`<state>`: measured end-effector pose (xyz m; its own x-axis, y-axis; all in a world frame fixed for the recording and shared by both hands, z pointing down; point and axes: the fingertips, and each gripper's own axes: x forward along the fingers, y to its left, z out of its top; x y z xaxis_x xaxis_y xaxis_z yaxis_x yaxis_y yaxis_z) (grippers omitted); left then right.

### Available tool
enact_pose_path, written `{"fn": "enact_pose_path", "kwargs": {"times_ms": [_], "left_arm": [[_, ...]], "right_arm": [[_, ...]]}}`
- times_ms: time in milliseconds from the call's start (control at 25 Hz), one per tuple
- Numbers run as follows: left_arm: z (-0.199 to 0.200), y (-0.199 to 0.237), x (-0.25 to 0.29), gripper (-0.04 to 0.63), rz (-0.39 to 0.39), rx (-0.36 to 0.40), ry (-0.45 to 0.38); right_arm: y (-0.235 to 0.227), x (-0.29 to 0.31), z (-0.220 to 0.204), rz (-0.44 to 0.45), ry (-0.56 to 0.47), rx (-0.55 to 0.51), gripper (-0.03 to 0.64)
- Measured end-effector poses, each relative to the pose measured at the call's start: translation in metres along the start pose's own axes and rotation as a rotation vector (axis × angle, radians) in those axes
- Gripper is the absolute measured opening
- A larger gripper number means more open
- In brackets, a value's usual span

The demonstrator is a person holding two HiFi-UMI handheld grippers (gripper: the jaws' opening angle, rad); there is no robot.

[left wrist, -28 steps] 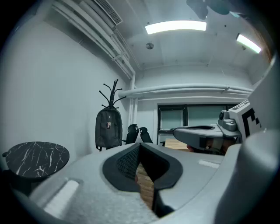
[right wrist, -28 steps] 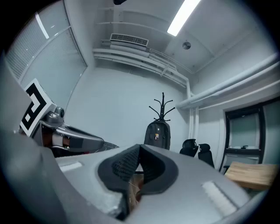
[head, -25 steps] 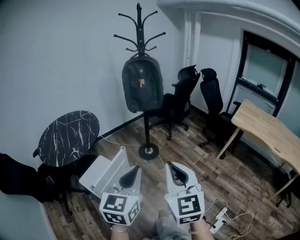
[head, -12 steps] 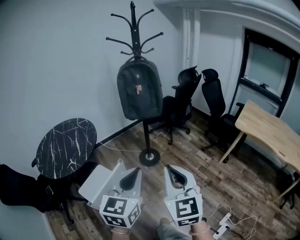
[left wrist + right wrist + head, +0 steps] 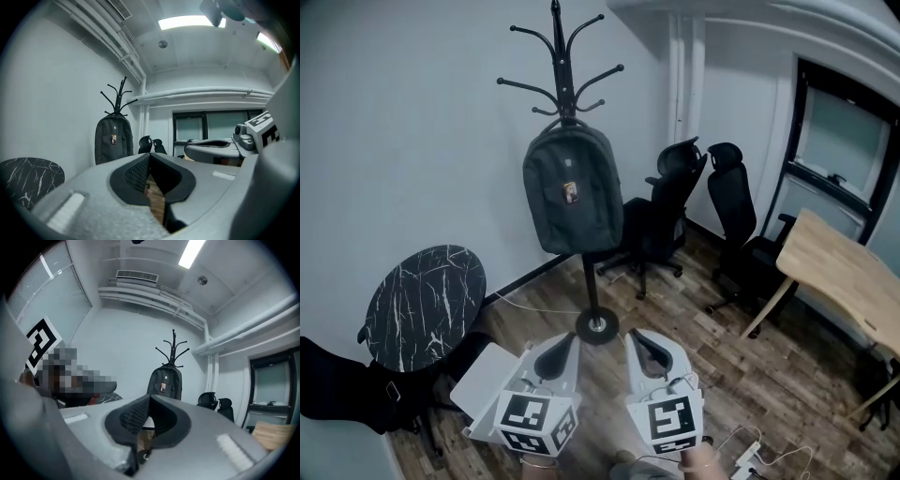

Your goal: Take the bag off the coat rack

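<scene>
A dark grey backpack (image 5: pixel 572 189) with a small badge hangs from the black coat rack (image 5: pixel 560 56) by the pale wall; the rack's round foot (image 5: pixel 596 326) stands on the wood floor. The backpack (image 5: pixel 112 138) also shows in the left gripper view, and the backpack (image 5: pixel 165 384) shows in the right gripper view under the rack's hooks (image 5: pixel 173 346). My left gripper (image 5: pixel 567 340) and right gripper (image 5: pixel 635 338) are side by side low in the head view, both shut and empty, well short of the bag.
A round black marble table (image 5: pixel 422 305) stands at the left with a black bag (image 5: pixel 337 389) beside it. A white box (image 5: pixel 483 389) lies on the floor. Two black office chairs (image 5: pixel 670 202) and a wooden desk (image 5: pixel 848 281) fill the right side. A power strip (image 5: pixel 748 459) lies near my feet.
The view has come closer to the coat rack: rack and backpack have grown and shifted left. Both grippers stay shut and side by side.
</scene>
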<state>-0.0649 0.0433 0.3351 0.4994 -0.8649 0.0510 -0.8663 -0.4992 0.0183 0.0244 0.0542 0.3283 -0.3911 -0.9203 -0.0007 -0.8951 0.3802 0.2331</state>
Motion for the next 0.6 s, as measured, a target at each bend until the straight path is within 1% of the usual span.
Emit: {"fn": "enact_pose_path", "kwargs": {"times_ms": [160,320,600], "left_arm": [[-0.002,0.007,0.020,0.009,0.025,0.003,0.001],[-0.003,0.013,0.035,0.009,0.038,0.004,0.010],[-0.003,0.034,0.058,0.009,0.056,0.017,0.021]], "right_arm": [[-0.013,0.018,-0.004,0.014,-0.017,-0.008,0.002],[-0.026,0.033,-0.007,0.005,-0.032,-0.020,0.002],[-0.036,0.065,-0.012,0.011,-0.047,-0.040,0.002]]}}
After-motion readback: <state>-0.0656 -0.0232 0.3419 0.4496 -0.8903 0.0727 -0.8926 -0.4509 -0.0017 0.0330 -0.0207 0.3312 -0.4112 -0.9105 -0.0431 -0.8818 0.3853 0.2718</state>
